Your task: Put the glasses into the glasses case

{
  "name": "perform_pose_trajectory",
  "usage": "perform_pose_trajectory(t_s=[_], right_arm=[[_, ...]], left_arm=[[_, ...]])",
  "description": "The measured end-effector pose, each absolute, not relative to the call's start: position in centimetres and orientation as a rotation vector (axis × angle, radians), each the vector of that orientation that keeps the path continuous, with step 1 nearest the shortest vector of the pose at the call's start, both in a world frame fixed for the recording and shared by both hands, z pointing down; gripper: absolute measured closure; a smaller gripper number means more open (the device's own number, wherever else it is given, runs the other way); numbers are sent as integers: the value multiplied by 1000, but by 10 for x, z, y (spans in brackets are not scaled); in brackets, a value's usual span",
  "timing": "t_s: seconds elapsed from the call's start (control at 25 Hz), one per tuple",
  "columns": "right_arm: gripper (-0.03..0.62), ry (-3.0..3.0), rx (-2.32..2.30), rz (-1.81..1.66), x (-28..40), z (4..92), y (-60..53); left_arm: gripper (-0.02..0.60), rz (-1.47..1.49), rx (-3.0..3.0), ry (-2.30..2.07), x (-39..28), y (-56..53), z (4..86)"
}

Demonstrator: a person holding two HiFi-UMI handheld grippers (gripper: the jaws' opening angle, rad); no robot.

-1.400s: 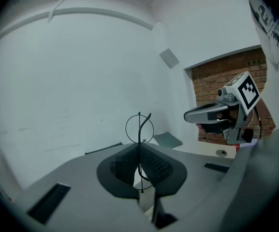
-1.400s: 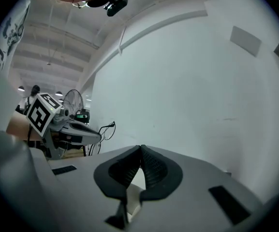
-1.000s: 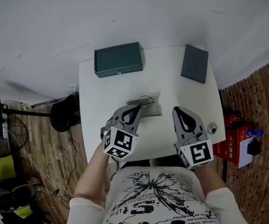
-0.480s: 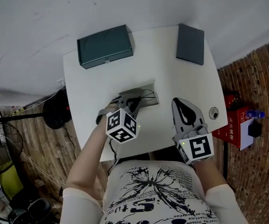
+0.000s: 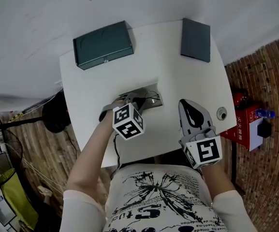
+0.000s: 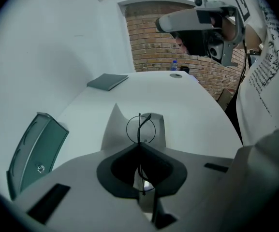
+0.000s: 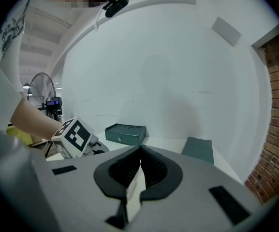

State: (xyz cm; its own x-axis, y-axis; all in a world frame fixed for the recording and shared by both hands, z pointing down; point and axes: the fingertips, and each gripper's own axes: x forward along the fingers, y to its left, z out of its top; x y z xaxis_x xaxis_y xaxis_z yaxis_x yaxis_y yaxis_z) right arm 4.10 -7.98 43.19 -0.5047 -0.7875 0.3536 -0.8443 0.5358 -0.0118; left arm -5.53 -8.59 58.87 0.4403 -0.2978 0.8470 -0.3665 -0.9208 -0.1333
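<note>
Thin wire-rimmed glasses [image 6: 140, 128] hang from my left gripper [image 6: 140, 144], whose jaws are shut on the frame's wire. One round lens ring sticks out past the tips, just over a flat grey cloth-like piece [image 6: 111, 129] at mid-table. In the head view the left gripper [image 5: 138, 100] points steeply down at that grey piece [image 5: 152, 96]. A closed dark green case [image 5: 103, 45] with a small latch stands at the table's far left. My right gripper [image 5: 185, 104] hovers to the right, shut and empty, and its own view shows the jaws [image 7: 139, 151] meeting.
A flat dark grey rectangle [image 5: 196, 39] lies at the table's far right corner. A small round fitting [image 5: 221, 114] sits by the right edge. Beyond the white table [image 5: 95, 86] are a brick-patterned floor, a red box [image 5: 243, 138] and cables on the left.
My left gripper has sunk toward the grey piece and rolled, carrying the glasses down with it. The right gripper has dropped a little.
</note>
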Motion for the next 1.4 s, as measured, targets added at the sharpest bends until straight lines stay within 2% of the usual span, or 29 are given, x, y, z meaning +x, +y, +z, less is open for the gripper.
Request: perform_pose_trajectory(t_s=[0.28,0.92,1.08,1.24,1.4], right_arm=[[579,-2455,1335,294,45,441,-80],[579,-2433,1309,314,50,445,-85],[579,-2437,1300,309,51,444,-87],[579,-2448,1289,292,50,439,-88],[579,-2462,1272,269,49,431,-88]], left_arm=[[565,1582,2555,-451,-51,-79,601],[559,1495,2416,-338,-43,-69,607],[506,1486,2377,-419,-46,-74,608],[483,1489,2343,-454,-49,-74,603],[416,1469,2364,-485,-51,-73,588]])
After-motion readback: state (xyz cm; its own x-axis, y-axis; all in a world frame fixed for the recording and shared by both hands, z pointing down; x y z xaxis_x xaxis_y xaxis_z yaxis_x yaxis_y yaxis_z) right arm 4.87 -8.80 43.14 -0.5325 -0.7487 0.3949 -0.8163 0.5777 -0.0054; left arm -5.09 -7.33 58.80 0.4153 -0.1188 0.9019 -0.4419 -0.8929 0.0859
